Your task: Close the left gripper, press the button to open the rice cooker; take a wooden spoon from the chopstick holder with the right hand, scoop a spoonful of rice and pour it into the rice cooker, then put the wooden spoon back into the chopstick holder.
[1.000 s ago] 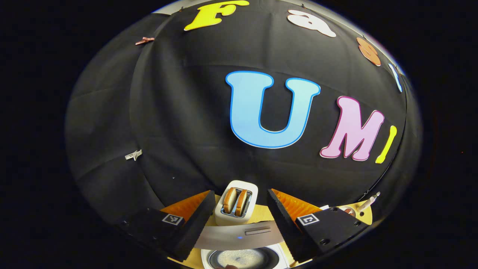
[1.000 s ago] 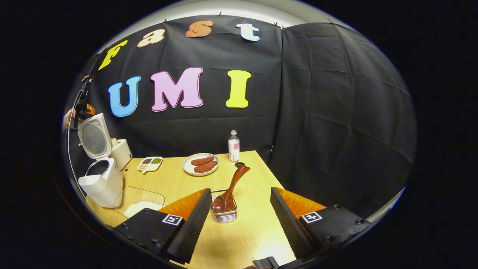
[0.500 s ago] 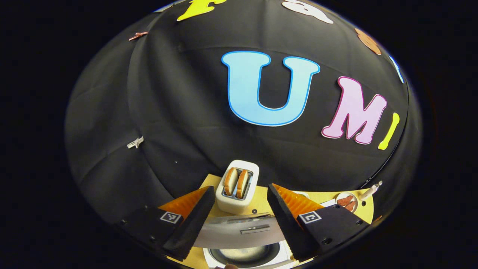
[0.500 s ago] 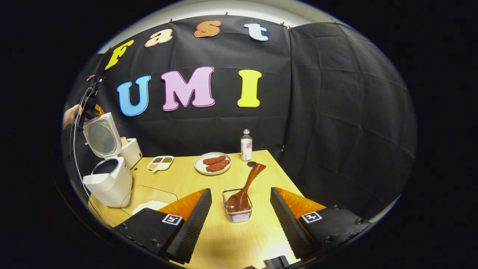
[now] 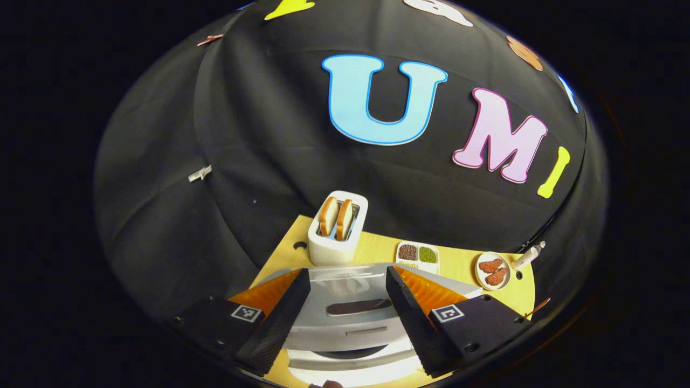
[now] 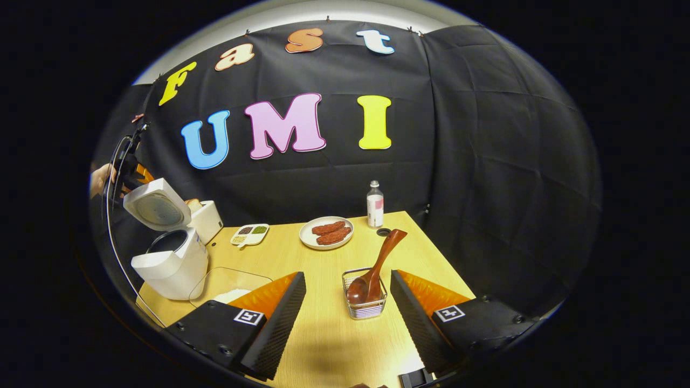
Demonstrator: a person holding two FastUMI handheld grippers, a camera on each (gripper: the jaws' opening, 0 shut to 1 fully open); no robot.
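Observation:
The white rice cooker [image 6: 170,267] stands at the table's left edge, its lid [image 6: 156,205] half lowered over the pot. In the left gripper view the lid's grey outer face [image 5: 345,310] lies right under my left gripper [image 5: 347,275], which is open with nothing between its fingers. That gripper [image 6: 129,172] and the hand holding it show behind the lid in the right gripper view. The wooden spoon [image 6: 377,267] leans bowl-down in the wire chopstick holder [image 6: 366,308]. My right gripper [image 6: 347,276] is open, a little short of the holder. A clear tray of rice [image 6: 229,288] sits beside the cooker.
A white toaster [image 5: 337,229] with two bread slices stands behind the cooker. A small divided dish [image 6: 250,234], a plate of meat [image 6: 326,233] and a bottle [image 6: 374,205] line the back of the wooden table [image 6: 323,334]. Black cloth walls close in the back and right.
The cooker lid has swung down from upright to half lowered, and the left gripper has followed it. The right gripper has shifted left, so the holder now sits further right in its view.

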